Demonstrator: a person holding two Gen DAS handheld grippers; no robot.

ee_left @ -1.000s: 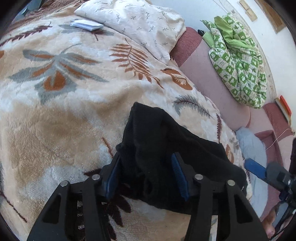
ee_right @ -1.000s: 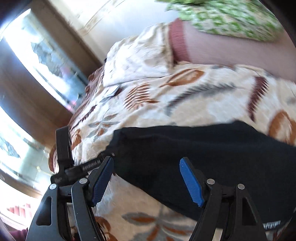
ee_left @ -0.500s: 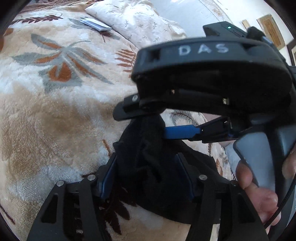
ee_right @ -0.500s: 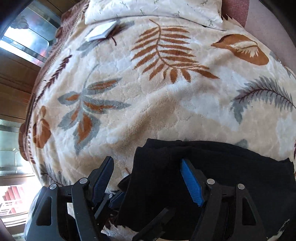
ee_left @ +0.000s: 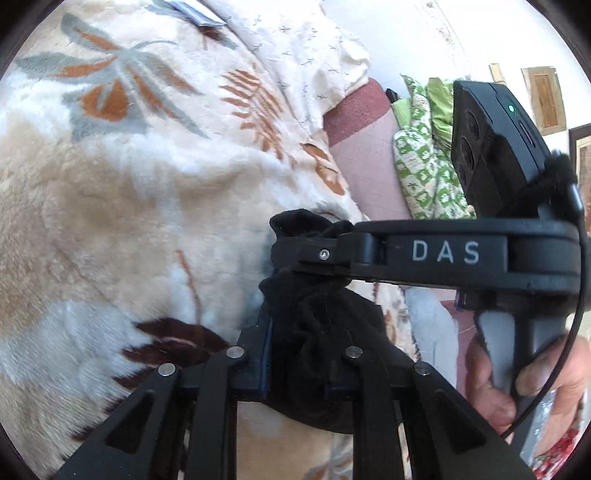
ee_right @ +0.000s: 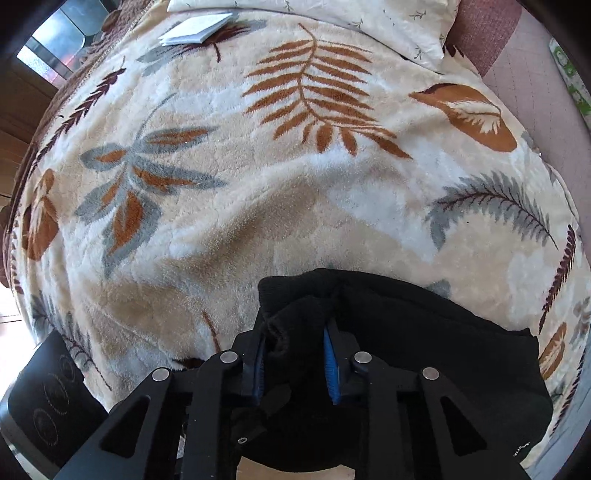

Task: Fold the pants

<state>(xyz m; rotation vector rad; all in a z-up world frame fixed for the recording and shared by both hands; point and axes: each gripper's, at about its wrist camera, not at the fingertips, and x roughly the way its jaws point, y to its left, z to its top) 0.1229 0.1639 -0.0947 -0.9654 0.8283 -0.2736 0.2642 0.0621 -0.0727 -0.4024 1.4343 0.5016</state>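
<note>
The black pants [ee_right: 424, 354] lie bunched on the bed's blanket [ee_right: 258, 184]. Both jaws, apart a second ago, are closing: left hand-held gripper [ee_left: 299, 354] and right hand-held gripper [ee_right: 295, 365] now pinch one corner, ready to lift and fold.

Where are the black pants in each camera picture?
Left wrist view: the black pants sit low in the middle, bunched between the left gripper's closing fingers.
Right wrist view: they spread from bottom middle to the lower right, pinched between the right gripper's closing fingers.
Shared landmark: the folded white paper near the top of the leaf blanket.
</note>
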